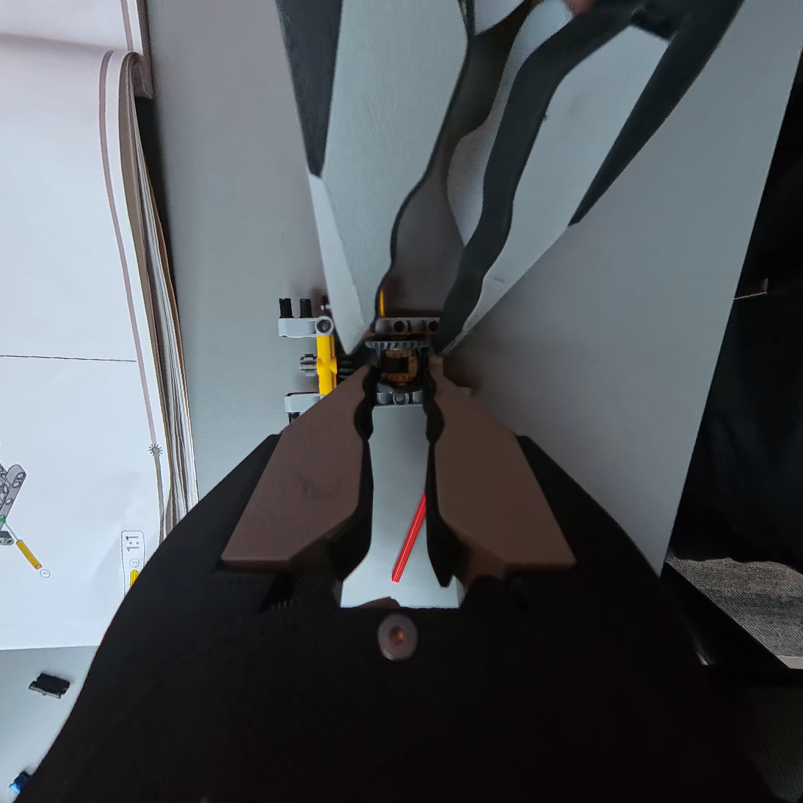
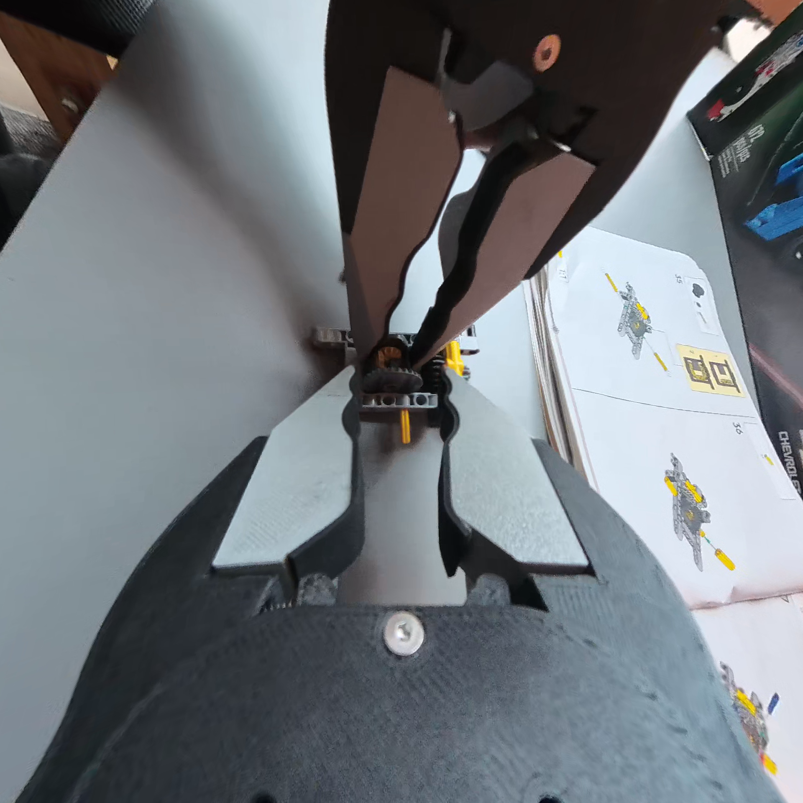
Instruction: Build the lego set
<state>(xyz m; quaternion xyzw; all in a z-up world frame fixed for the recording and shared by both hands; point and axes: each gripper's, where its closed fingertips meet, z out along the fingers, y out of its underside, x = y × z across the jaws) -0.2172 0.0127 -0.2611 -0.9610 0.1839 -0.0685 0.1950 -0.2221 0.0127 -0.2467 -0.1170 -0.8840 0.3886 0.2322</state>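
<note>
Brown-fingered, the left tool (image 1: 399, 373) closes its tips on either side of the grey lego assembly (image 1: 397, 369), gripping the frame around a dark gear with a tan core. From the far side of the assembly the right tool (image 2: 402, 386), grey-fingered, meets it, its tips pressed against the assembly's sides around the gear, a narrow gap left between its fingers. The assembly sits on the white table (image 1: 243, 217), with a yellow axle (image 2: 405, 426) sticking out toward the right tool's camera. A red axle (image 1: 409, 543) lies on the table near the assembly, under the left tool. An open instruction booklet (image 2: 652, 413) lies beside the assembly, a dark product box (image 2: 764, 143) beyond it.
</note>
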